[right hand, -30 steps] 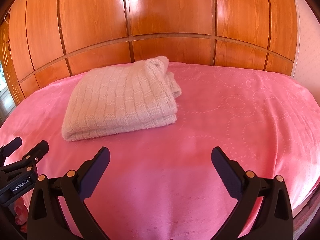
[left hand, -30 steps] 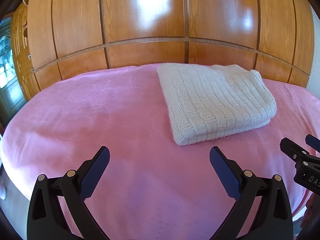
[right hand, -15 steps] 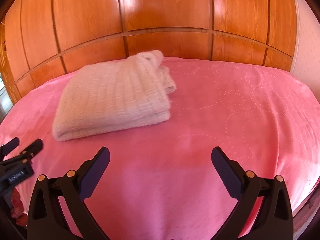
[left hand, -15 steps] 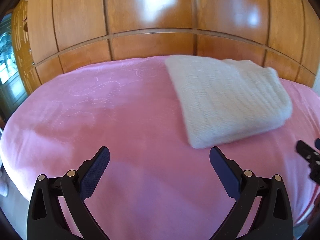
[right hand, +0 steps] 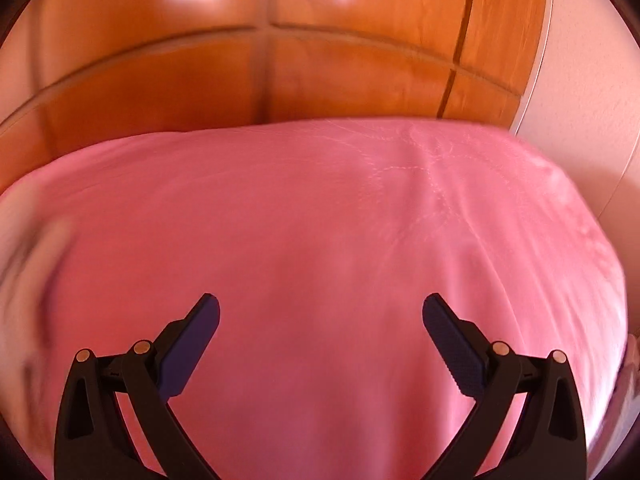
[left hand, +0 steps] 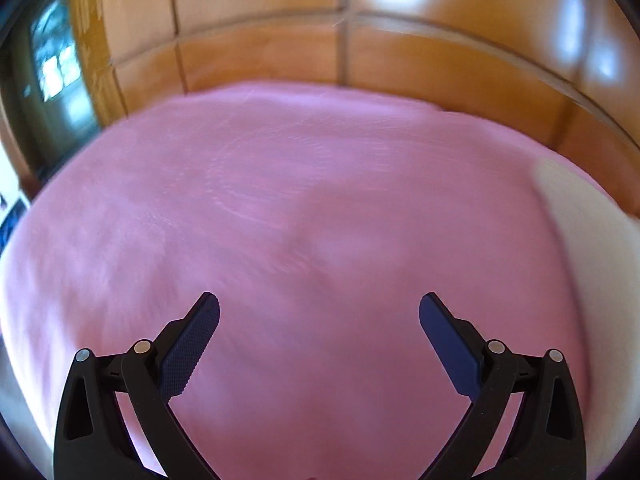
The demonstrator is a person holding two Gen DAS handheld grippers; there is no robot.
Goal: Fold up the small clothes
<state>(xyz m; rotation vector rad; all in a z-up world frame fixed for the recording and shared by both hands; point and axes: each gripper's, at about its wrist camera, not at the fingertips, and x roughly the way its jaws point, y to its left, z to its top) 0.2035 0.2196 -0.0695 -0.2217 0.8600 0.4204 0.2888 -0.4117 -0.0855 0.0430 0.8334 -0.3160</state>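
A wood wall (left hand: 260,56) rises behind a pink bed (left hand: 304,216) that fills both blurred views. The cream knit (left hand: 592,248), folded as far as the blur shows, lies on the bed at 3 o'clock in the left view, 9 o'clock in the right. Left gripper (left hand: 319,312) and right gripper (right hand: 321,314) hover over bare cover, both released and empty.
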